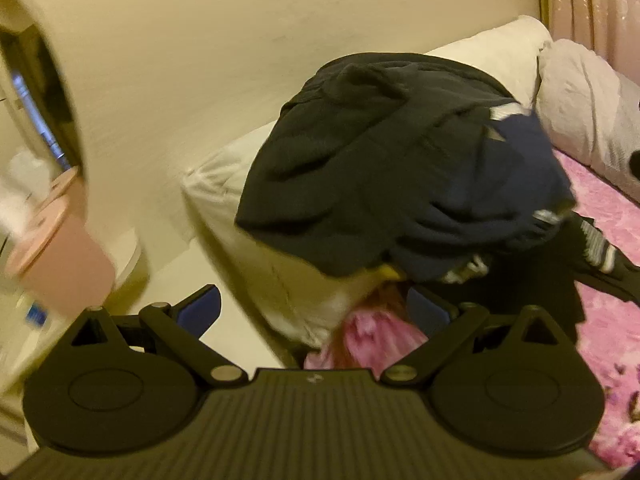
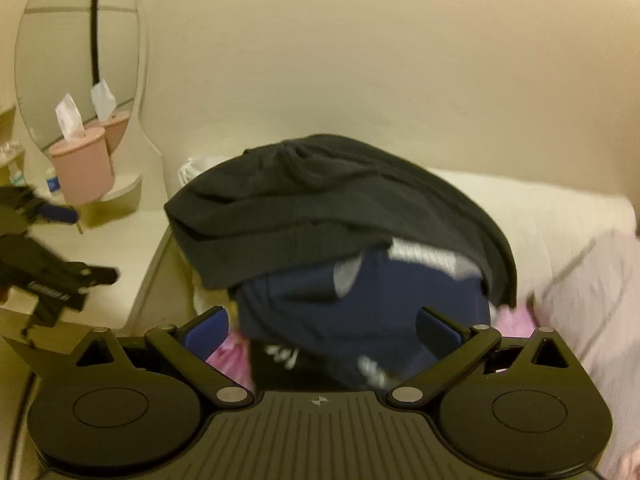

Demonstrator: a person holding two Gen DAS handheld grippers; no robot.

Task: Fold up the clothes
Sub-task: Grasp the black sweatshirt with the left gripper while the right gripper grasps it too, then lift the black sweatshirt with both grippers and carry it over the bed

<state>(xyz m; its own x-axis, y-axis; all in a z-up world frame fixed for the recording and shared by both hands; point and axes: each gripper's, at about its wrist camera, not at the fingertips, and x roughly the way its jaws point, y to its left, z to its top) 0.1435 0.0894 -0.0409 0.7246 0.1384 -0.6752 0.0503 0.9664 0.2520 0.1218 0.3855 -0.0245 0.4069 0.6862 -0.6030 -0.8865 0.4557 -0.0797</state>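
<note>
A pile of dark clothes lies on a white pillow at the head of a bed. A black garment [image 1: 344,160] lies on top and a navy garment [image 1: 488,200] with white markings under it. In the right wrist view the black garment [image 2: 320,204] covers the navy one [image 2: 360,304]. My left gripper [image 1: 316,308] is open and empty, low in front of the pile. My right gripper [image 2: 320,328] is open and empty, its fingers either side of the navy garment's lower edge. The left gripper [image 2: 52,248] also shows at the left of the right wrist view.
A pink patterned bedsheet [image 1: 608,340] covers the bed. A white pillow [image 1: 288,280] lies under the pile, another pale pillow [image 1: 588,112] at the right. A pink tissue holder [image 2: 82,172], an oval mirror [image 2: 76,52] and a white side table [image 2: 120,240] stand at the left. A cream wall is behind.
</note>
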